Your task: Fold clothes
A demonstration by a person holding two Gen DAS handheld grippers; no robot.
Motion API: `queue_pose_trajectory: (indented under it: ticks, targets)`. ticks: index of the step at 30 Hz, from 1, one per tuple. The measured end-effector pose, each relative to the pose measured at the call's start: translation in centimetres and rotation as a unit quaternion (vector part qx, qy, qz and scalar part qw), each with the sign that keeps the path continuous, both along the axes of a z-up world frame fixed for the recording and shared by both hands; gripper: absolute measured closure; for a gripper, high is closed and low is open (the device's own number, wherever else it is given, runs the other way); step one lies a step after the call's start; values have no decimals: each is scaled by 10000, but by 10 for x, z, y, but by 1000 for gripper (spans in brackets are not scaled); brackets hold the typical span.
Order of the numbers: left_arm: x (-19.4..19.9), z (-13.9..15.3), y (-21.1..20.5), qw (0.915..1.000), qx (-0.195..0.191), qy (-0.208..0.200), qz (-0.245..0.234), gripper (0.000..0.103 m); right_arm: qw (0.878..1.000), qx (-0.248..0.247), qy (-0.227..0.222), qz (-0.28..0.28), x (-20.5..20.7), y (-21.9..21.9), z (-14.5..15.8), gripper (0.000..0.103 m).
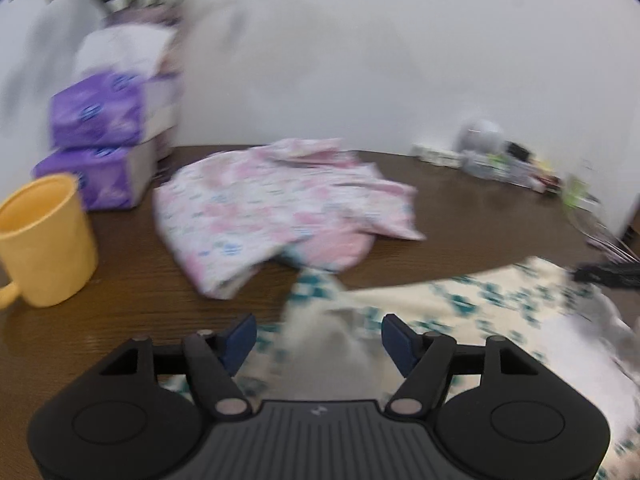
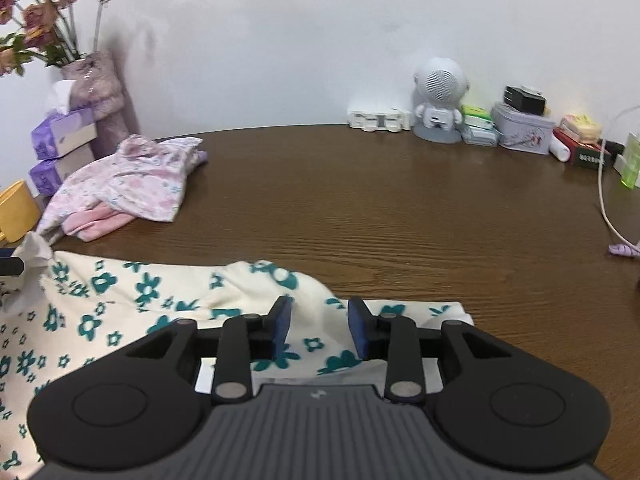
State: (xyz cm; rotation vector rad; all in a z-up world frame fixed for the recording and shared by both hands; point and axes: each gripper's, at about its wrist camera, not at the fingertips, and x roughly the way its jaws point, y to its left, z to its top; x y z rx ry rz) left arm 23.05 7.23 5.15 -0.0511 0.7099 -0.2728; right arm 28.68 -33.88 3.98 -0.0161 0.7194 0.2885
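yellow mug (image 1: pixel 44 240) at 9 o'clock | pink floral garment (image 1: pixel 280 204) at 12 (crumpled) | left gripper (image 1: pixel 319 340) fingers apart over cream teal-flowered garment (image 2: pixel 120 300) on tabletop (image 2: pixel 400 220) | right gripper (image 2: pixel 319 326) fingers apart, raised fold between, unpinched

Blurring across the whole left wrist view, smearing the tissue packs (image 1: pixel 96 120) and far clutter (image 1: pixel 500 164) beyond reading, cutting off the yellow mug (image 2: pixel 16 210) and flowered garment (image 2: pixel 120 300) at the right view's left edge.
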Motion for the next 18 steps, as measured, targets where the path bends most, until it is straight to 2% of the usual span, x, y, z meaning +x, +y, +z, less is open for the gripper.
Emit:
queue_pose_trajectory:
  ticks: [1, 2, 3, 5, 10, 11, 12, 14, 18]
  targets:
    - [2, -1, -5, 9999, 0, 86, -103, 45, 10000, -18, -10, 38, 0, 1, -1, 71]
    - [5, -3, -10, 9996, 0, 184, -196, 56, 10000, -24, -13, 66, 0, 2, -2, 71]
    - [8, -4, -16, 9992, -1, 281, -289, 60, 10000, -10, 0, 86, 1, 3, -4, 71]
    - [18, -9, -21, 9984, -89, 502, -257, 60, 9999, 8, 24, 99, 2, 4, -8, 71]
    - [36, -14, -24, 9962, -451, 741, -5, 60, 9999, 61, 46, 129, -1, 5, -15, 71]
    - [39, -14, -25, 9954, -507, 808, 39, 61, 9999, 95, 44, 136, -1, 4, -17, 71]
    - [42, -14, -25, 9945, -561, 880, 76, 66, 9998, 129, 43, 143, -2, 4, -18, 71]
    - [48, -13, -29, 9935, -525, 1003, 148, 74, 9997, 176, 29, 159, -3, 3, -21, 70]
    - [58, -15, -36, 9926, -281, 1130, 337, 74, 9997, 172, -34, 192, -5, 4, -24, 70]
